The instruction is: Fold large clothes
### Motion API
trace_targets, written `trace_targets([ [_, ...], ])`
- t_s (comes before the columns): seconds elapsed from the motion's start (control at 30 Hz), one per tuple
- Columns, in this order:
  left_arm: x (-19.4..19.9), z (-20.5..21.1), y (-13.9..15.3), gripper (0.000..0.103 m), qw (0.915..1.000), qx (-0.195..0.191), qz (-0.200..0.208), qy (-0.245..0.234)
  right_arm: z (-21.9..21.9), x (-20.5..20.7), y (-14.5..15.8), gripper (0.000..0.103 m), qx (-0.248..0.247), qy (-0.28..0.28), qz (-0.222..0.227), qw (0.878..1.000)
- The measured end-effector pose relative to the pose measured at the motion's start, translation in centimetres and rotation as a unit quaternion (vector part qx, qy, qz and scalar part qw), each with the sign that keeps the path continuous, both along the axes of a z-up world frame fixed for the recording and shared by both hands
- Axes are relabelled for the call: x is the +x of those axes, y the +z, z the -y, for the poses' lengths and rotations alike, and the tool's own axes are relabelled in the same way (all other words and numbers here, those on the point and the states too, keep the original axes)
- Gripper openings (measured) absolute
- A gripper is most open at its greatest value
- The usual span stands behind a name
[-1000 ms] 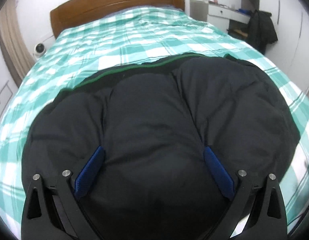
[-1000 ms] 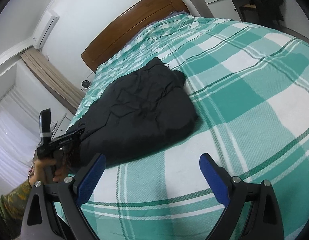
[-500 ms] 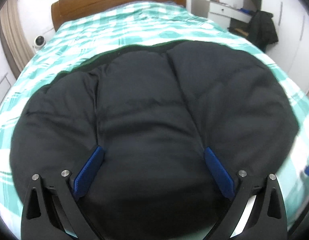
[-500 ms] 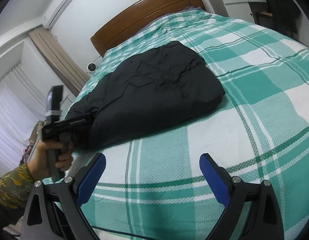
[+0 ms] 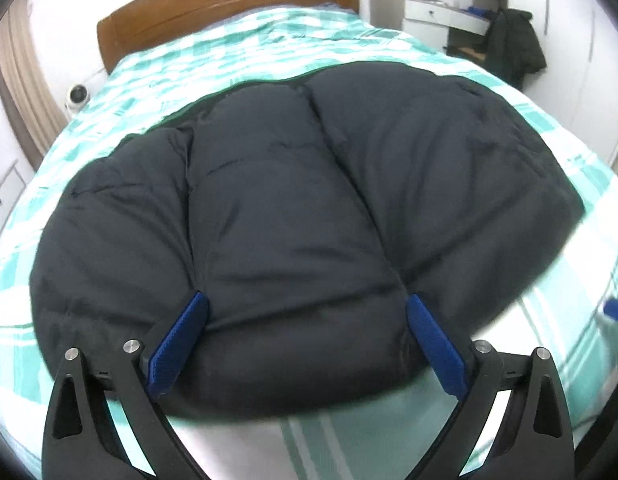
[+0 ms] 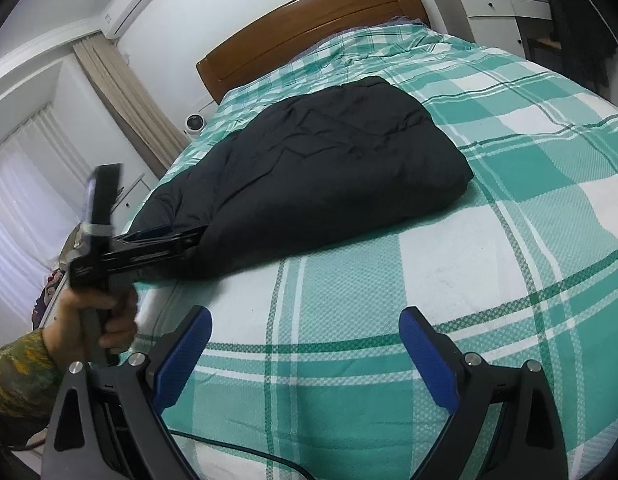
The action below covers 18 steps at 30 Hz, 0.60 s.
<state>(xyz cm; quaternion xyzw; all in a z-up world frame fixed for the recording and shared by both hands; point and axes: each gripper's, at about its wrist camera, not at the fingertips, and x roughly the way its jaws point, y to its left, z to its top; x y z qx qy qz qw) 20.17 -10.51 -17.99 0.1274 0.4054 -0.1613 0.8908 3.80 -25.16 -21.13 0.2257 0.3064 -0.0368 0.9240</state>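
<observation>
A folded black puffer jacket (image 5: pixel 301 208) lies on the green-and-white checked bed (image 5: pixel 237 44); it also shows in the right wrist view (image 6: pixel 321 168). My left gripper (image 5: pixel 305 332) is open, its blue pads on either side of the jacket's near edge, which bulges between them. In the right wrist view the left gripper (image 6: pixel 165 240) sits at the jacket's near left end. My right gripper (image 6: pixel 305 344) is open and empty above bare bedspread (image 6: pixel 449 240), in front of the jacket.
A wooden headboard (image 6: pixel 309 28) stands at the far end. A white desk (image 5: pixel 441 16) and a dark coat on a chair (image 5: pixel 513 48) are at the back right. A curtain (image 6: pixel 125 100) and a small white fan (image 6: pixel 195 123) are at the left.
The left gripper has drawn back toward the jacket's near edge, so bedspread now shows below it. The right gripper has swung, bringing the jacket nearer the centre of its view.
</observation>
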Motion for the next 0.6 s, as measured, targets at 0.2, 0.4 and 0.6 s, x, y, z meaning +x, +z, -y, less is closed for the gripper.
trace_targets([
  [0.2, 0.7, 0.9, -2.3, 0.102, 0.9996, 0.024, 0.004, 0.015, 0.1, 0.9, -0.8, 0.096, 0.014, 0.003, -0.006, 1.0],
  [0.4, -1.0, 0.0, -1.7, 0.101, 1.0, 0.003, -0.002, 0.008, 0.0, 0.6, -0.9, 0.096, -0.013, 0.0, -0.005, 1.0],
  [0.6, -5.1, -3.6, -1.7, 0.101, 0.998, -0.046, -0.043, 0.007, 0.9, 0.6, -1.3, 0.096, 0.001, -0.015, -0.006, 1.0],
])
